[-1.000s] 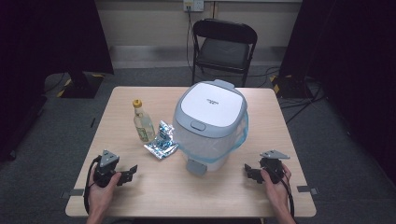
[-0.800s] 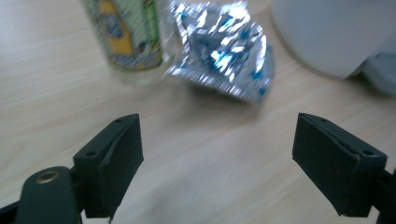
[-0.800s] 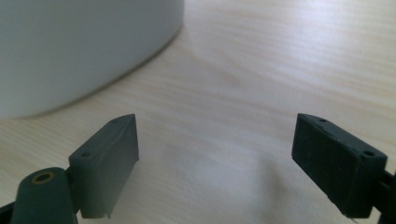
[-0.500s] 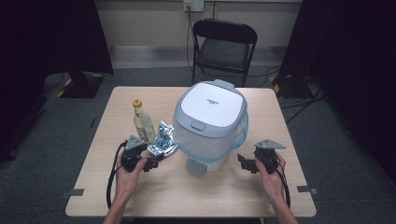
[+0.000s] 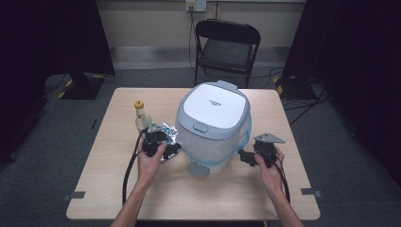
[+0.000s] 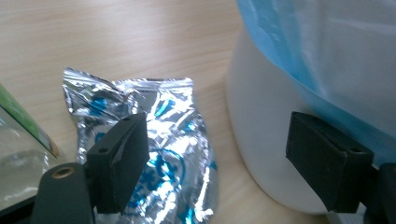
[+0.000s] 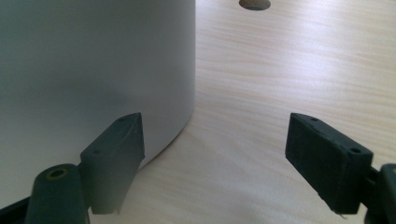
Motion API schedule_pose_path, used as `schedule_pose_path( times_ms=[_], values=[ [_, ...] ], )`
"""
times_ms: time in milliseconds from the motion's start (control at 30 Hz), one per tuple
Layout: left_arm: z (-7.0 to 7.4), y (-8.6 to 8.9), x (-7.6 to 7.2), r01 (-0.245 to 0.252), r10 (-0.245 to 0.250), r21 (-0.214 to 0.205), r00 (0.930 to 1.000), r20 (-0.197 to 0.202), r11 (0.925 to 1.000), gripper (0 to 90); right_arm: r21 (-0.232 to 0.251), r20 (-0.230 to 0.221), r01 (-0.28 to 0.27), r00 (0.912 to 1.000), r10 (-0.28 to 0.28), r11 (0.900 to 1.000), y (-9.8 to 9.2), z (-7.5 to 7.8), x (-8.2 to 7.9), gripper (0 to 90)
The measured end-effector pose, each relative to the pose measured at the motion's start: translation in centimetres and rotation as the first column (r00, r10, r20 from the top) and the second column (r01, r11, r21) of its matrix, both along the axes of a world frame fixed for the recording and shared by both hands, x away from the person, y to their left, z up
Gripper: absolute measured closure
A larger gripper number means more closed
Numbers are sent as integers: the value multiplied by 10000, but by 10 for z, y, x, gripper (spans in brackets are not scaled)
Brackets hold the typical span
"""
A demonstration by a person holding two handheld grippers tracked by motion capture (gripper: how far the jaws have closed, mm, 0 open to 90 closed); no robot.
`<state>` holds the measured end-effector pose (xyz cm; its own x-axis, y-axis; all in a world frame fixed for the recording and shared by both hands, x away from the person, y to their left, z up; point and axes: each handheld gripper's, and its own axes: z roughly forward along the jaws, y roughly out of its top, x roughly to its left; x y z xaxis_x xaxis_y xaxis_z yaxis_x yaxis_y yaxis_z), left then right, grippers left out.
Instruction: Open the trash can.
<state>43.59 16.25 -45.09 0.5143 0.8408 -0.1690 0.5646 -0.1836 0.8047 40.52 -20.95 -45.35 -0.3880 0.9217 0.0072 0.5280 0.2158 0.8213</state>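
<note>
A white pedal bin with a grey lid and a blue liner stands mid-table. A crumpled silver foil packet lies at its left, beside a yellow-capped bottle. My left gripper hovers over the packet. In the left gripper view its jaws stand open and have just been closing a little, with the packet below and between them, untouched. My right gripper is open at the bin's right; its jaws have also just closed slightly, nothing between them, and the bin wall is beside one jaw.
The bin's grey pedal sticks out toward me. A black folding chair stands behind the wooden table. The bottle sits close to the left gripper's jaw. A small hole shows in the tabletop beyond the right gripper.
The left hand has travelled from the table's front left up and right to the foil packet. The right hand has edged forward and in toward the bin.
</note>
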Motion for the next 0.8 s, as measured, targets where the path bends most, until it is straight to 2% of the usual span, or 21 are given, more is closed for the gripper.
schedule_pose_path(
  times_ms=[33,200,300,367,400,467,533,600,667,800],
  values=[
    [0,-1,2,-85,85,30,9999,129,10000,213,-62,81,32,10000,-32,10000,1,0,1,188],
    [-5,-1,9,-148,152,-320,9998,146,9994,245,-143,194,23,9998,-20,9999,6,0,4,208],
    [-7,1,11,203,-193,-658,9997,168,9976,272,-122,187,104,9998,-102,9999,6,0,5,219],
    [-8,1,10,515,-494,-826,9984,270,9952,337,-94,222,76,9997,-74,9999,6,-1,6,247],
    [-9,1,10,568,-538,-882,9979,359,9945,375,-117,265,38,9996,-35,9999,6,-1,7,258],
    [-10,1,8,603,-558,-934,9972,505,9938,392,-64,268,45,9996,-43,10000,5,-1,9,286],
    [-10,1,8,780,-735,-1040,9962,457,9915,441,-21,285,75,9996,-75,10000,5,-2,11,297],
    [-9,0,7,944,-901,-916,9947,502,9913,444,30,298,15,9996,-16,10000,4,-3,14,318],
    [-8,-1,5,1188,-1146,-932,9922,499,9885,480,60,332,110,9994,-112,9999,3,-3,16,338],
    [-6,-5,1,1696,-1665,-762,9850,460,9826,485,-39,319,219,9993,-218,9998,3,-3,23,416]
  ],
)
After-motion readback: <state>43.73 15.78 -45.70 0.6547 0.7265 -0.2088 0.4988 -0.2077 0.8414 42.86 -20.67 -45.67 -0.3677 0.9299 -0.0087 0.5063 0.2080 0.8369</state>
